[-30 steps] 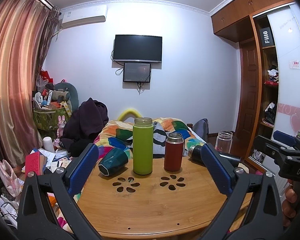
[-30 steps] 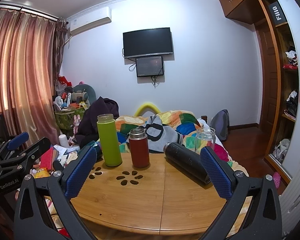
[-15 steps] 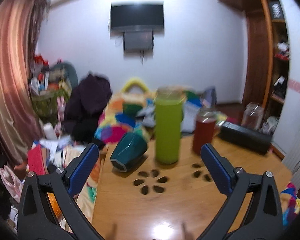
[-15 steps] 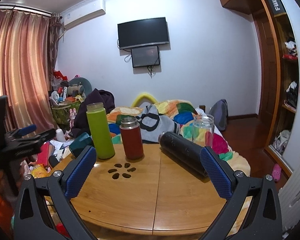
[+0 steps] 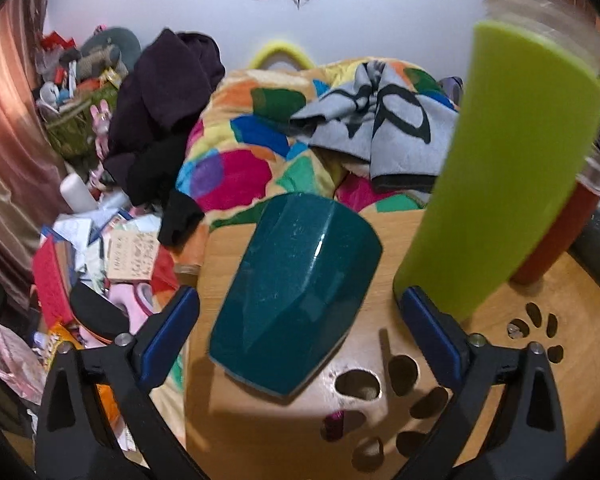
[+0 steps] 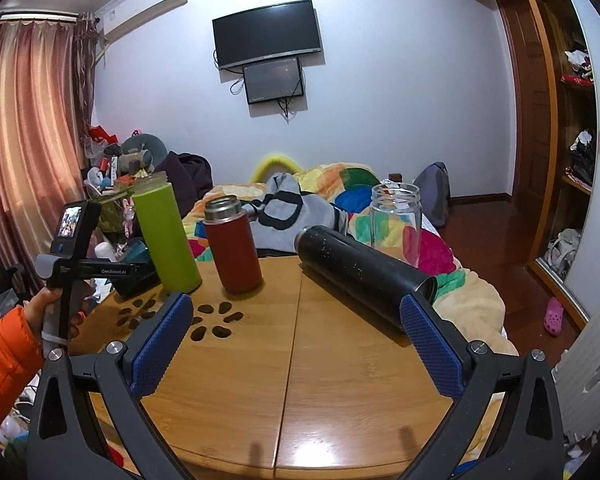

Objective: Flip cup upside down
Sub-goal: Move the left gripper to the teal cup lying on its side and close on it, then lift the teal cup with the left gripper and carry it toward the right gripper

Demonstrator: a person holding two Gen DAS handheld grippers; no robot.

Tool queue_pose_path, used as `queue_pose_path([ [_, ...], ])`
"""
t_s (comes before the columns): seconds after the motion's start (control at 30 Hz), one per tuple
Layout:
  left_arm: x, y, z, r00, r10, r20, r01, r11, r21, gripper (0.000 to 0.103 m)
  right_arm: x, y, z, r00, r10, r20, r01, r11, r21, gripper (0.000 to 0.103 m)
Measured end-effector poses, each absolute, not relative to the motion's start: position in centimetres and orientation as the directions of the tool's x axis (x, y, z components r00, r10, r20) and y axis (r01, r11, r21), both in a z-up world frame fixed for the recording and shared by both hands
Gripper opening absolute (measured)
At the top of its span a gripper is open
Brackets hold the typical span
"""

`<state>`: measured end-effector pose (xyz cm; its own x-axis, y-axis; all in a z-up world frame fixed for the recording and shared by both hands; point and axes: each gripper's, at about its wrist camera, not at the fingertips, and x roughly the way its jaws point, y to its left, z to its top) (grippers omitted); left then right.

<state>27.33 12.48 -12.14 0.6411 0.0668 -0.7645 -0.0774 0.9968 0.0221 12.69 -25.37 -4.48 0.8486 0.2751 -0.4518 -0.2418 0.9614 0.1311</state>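
A dark teal cup (image 5: pixel 296 292) lies on its side at the left edge of the round wooden table (image 5: pixel 284 432), its rim towards me. My left gripper (image 5: pixel 300 312) is open, its blue pads on either side of the cup's near end, apart from it. In the right wrist view only a sliver of the teal cup (image 6: pixel 134 252) shows behind the left gripper's body (image 6: pixel 96 268). My right gripper (image 6: pixel 296 344) is open and empty above the table's front half.
A tall green bottle (image 5: pixel 512 176) stands right next to the cup, close to my left gripper's right finger. A red flask (image 6: pixel 234 248), a black flask (image 6: pixel 364 272) lying on its side and a glass jar (image 6: pixel 396 224) are on the table. A bed with a colourful quilt (image 5: pixel 260 140) lies behind.
My left gripper has moved forward and left, dipping down, so the teal cup now lies between its open fingers. The right gripper has barely moved.
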Motion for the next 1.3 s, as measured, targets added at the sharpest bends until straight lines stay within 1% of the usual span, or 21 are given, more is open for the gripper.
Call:
queue_pose_path([
  [0.03,27.6,12.6,-12.6,0.627,0.061,-0.777,-0.074,0.997,0.019,0.085,12.8,-25.4,-4.6,0.848,0.275,-0.454,-0.241,0.961,0.132,0.103],
  [0.07,27.9,12.6,-12.7,0.62,0.066,-0.782,-0.077,0.997,0.023,0.082,12.8,-25.4,-4.6,0.846,0.276,-0.456,-0.241,0.961,0.134,0.103],
  [0.2,27.6,12.9,-12.9,0.627,0.06,-0.777,-0.084,0.996,0.01,0.077,12.7,-25.4,-4.6,0.842,0.283,-0.459,-0.245,0.959,0.142,0.103],
  [0.33,26.7,12.7,-12.7,0.634,0.069,-0.77,-0.097,0.995,0.01,0.069,12.3,-25.3,-4.2,0.845,0.287,-0.452,-0.252,0.958,0.137,0.103],
  [0.53,24.1,12.0,-12.4,0.633,0.07,-0.771,-0.08,0.996,0.025,0.069,11.7,-25.2,-3.7,0.853,0.288,-0.434,-0.26,0.958,0.124,0.103],
  [0.77,19.0,9.0,-11.9,0.64,0.035,-0.767,0.011,0.998,0.054,0.069,11.0,-25.1,-3.6,0.855,0.299,-0.423,-0.27,0.954,0.127,0.103],
  [1.0,14.6,2.6,-11.5,0.669,-0.055,-0.742,0.163,0.984,0.074,0.069,10.4,-24.9,-3.4,0.853,0.301,-0.426,-0.273,0.954,0.125,0.103],
  [1.17,12.8,-2.4,-11.6,0.686,-0.133,-0.715,0.281,0.955,0.092,0.069,9.3,-25.1,-3.0,0.864,0.29,-0.413,-0.266,0.957,0.114,0.103],
  [1.3,11.8,-6.0,-11.4,0.69,-0.176,-0.702,0.341,0.934,0.102,0.069,8.9,-25.7,-3.1,0.865,0.283,-0.414,-0.26,0.959,0.112,0.103],
])
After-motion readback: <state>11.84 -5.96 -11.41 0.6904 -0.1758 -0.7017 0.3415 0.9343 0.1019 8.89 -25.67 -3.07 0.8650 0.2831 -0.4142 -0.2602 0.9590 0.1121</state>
